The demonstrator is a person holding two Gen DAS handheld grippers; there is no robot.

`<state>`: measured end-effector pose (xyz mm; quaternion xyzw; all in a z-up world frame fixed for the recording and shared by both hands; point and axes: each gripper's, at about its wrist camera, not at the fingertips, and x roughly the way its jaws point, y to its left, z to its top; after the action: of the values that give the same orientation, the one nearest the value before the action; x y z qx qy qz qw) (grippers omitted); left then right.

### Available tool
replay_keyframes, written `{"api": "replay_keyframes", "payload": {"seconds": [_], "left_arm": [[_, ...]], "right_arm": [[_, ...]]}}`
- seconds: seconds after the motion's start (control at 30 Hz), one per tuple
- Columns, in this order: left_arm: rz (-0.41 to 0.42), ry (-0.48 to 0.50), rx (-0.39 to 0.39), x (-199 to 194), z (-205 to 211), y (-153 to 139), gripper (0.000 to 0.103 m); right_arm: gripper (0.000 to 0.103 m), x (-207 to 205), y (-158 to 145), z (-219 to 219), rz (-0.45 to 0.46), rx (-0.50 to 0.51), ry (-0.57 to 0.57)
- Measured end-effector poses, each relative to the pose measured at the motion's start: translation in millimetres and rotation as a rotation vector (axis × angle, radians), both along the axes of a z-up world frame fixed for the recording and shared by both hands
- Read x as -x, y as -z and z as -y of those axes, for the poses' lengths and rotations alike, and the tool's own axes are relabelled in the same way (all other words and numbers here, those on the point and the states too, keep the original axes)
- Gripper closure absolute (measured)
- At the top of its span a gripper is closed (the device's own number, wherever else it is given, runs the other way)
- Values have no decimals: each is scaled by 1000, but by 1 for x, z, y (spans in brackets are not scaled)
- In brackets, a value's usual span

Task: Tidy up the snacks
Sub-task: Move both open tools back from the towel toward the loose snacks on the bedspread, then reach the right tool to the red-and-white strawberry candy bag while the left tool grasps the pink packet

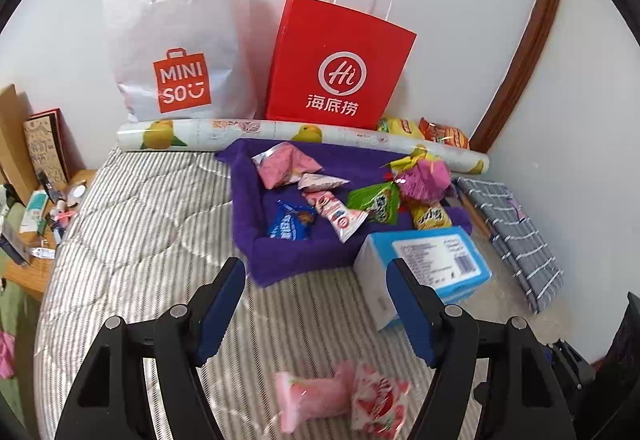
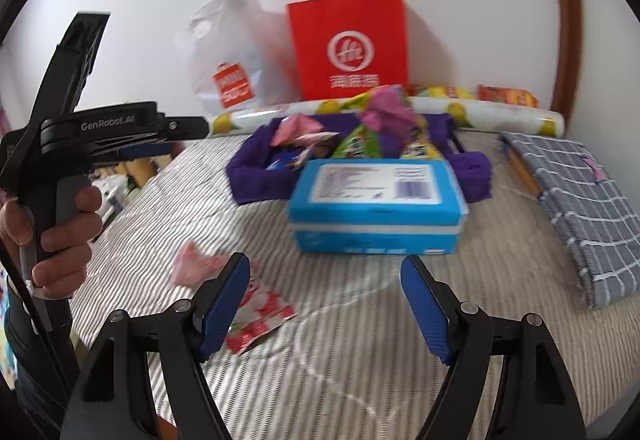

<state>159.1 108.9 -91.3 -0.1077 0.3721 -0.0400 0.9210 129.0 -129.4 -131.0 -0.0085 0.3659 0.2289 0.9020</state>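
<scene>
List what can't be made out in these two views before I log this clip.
- MINISO bag and red paper bag: contents hidden by their own walls, both views.
- Blue box label: blurred, right wrist view.
- Nightstand clutter: too small, cut by left wrist view's edge.
- Pink snack: blurred, partly behind the right claw.

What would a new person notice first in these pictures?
The red paper bag stands against the wall beside a white plastic bag. In front of them, a purple tray on the striped bed holds snack packets, with a blue box near it.
</scene>
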Motion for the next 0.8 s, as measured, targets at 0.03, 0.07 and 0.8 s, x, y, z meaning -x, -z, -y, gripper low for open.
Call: {"api": "replay_keyframes", "payload": {"seconds": [0.03,0.07,0.8], "left_arm": [[-2,0,-1,2,-2,1,31],[-5,-2,1,4,-5,3,31],[-51,-20,86,13,-48,33,31]], "right_arm": [[25,1,2,-4,-2,-1,-16],[25,2,4,-8,-6,-1,-30],[25,-3,65,-95,-27,281,-282]]}}
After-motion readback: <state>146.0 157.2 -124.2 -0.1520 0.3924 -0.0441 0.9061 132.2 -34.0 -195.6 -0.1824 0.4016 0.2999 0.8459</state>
